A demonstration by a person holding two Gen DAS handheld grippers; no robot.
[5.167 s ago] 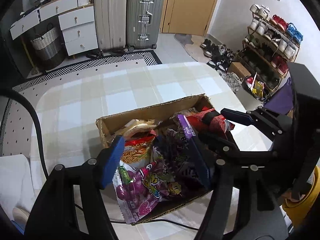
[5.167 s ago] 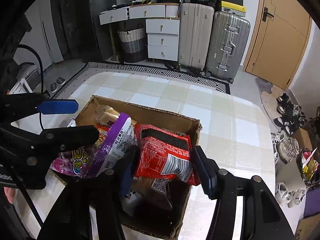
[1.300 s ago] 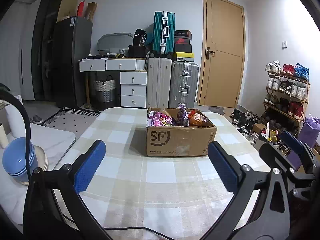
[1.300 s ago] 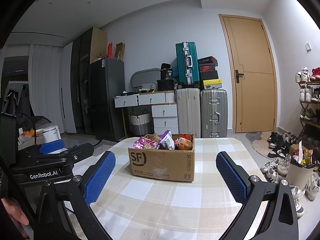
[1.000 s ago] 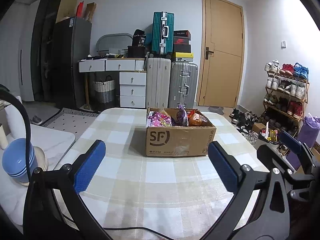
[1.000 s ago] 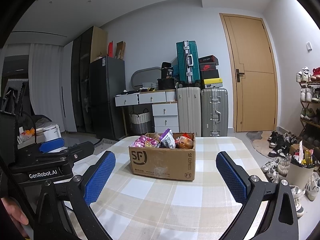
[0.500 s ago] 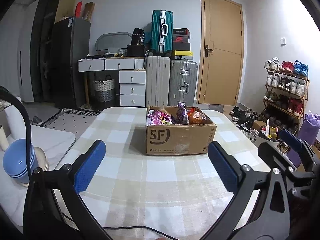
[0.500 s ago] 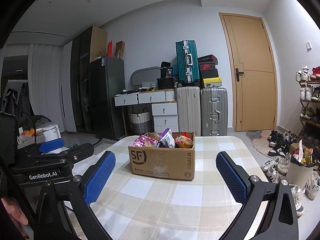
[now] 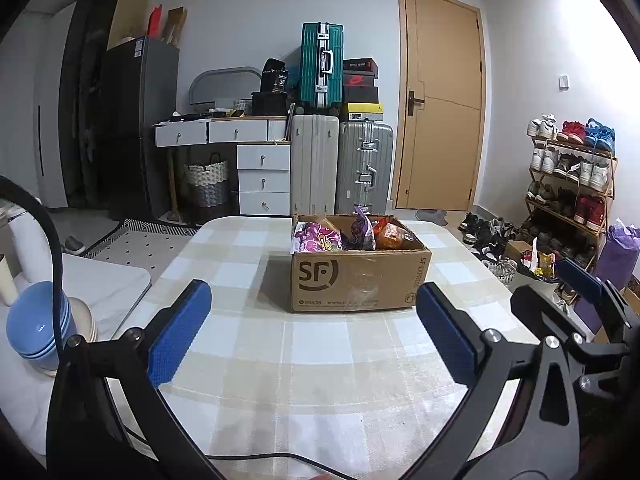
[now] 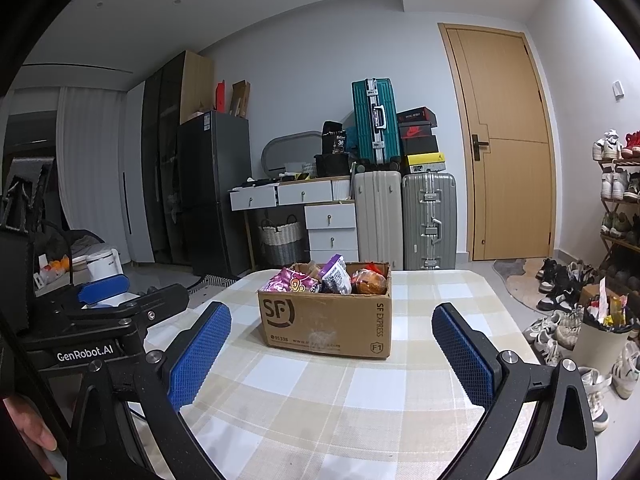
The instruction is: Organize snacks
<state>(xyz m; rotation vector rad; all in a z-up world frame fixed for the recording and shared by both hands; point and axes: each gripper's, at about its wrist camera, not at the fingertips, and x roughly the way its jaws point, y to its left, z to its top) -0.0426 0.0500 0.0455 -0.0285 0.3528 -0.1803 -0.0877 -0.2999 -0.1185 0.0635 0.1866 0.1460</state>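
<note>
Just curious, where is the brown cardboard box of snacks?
In both views, the brown cardboard box sits mid-table on the checked tablecloth, beyond both open grippers.

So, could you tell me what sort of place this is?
Probably a lived-in home entryway: a shoe rack by the door, stacked suitcases, and a checked-cloth table.

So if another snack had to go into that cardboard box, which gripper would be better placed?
Barely any difference. The left gripper and right gripper are both open, empty and back from the box. The left faces the box's front more squarely, so perhaps left.
</note>
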